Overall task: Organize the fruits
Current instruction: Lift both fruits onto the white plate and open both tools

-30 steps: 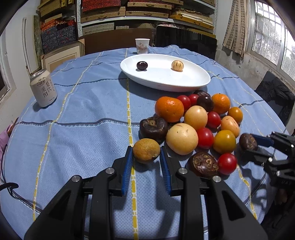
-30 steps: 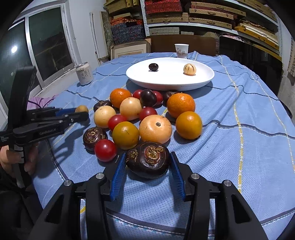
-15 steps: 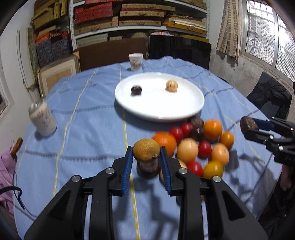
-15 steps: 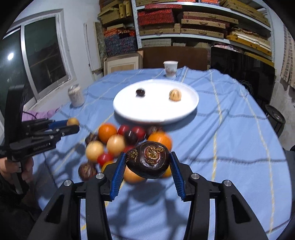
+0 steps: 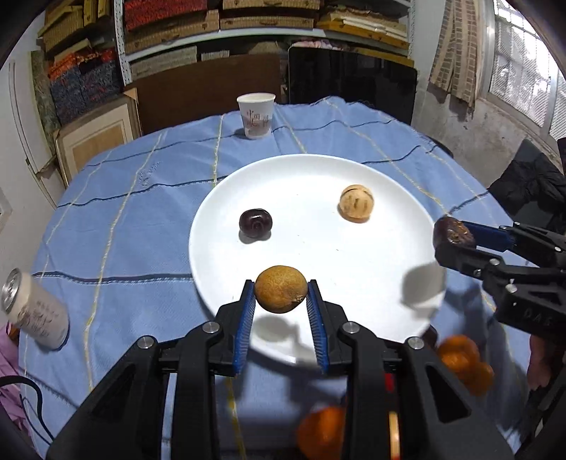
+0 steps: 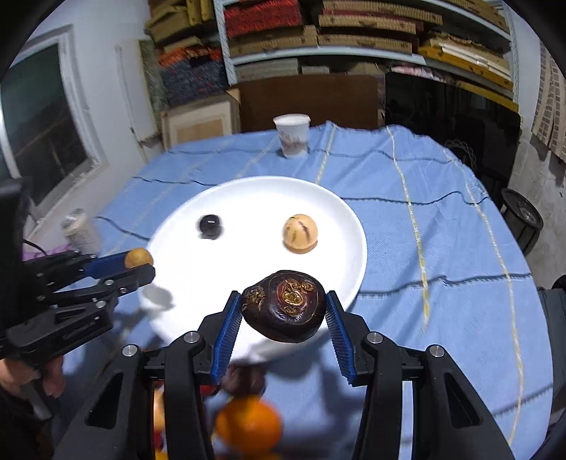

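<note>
Left gripper [image 5: 281, 300] clamped on a small brownish-yellow round fruit [image 5: 280, 289], blue pads pressing both its sides, held in the lower middle of the left wrist view over the near rim of the white plate [image 5: 396, 198]. Right gripper [image 6: 284, 318] closed on a dark wrinkled brown fruit [image 6: 284, 310] with orange-brown markings on its top, held in the lower middle of the right wrist view, above the plate's near edge. On the plate, well apart from each other: a small dark purple round fruit [image 5: 255, 223] left of centre and a pale tan round fruit [image 5: 356, 203] with brown streaks right of centre. Plate resting on a blue checked tablecloth [image 5: 141, 219]. White paper cup [image 5: 255, 115] with red print standing upright beyond the plate, in the upper middle. Pale drink can [image 5: 33, 311] at the left edge of the left wrist view. Blurred orange fruits [image 5: 460, 357] at the lower right there, near the plate's edge, and another blurred orange one [image 6: 249, 424] at the bottom of the right wrist view. Shelves of stacked boxes [image 5: 219, 21] across the top of the frame. A person's hand [image 6: 32, 378] gripping the left gripper's handle at the lower left of the right wrist view.
</note>
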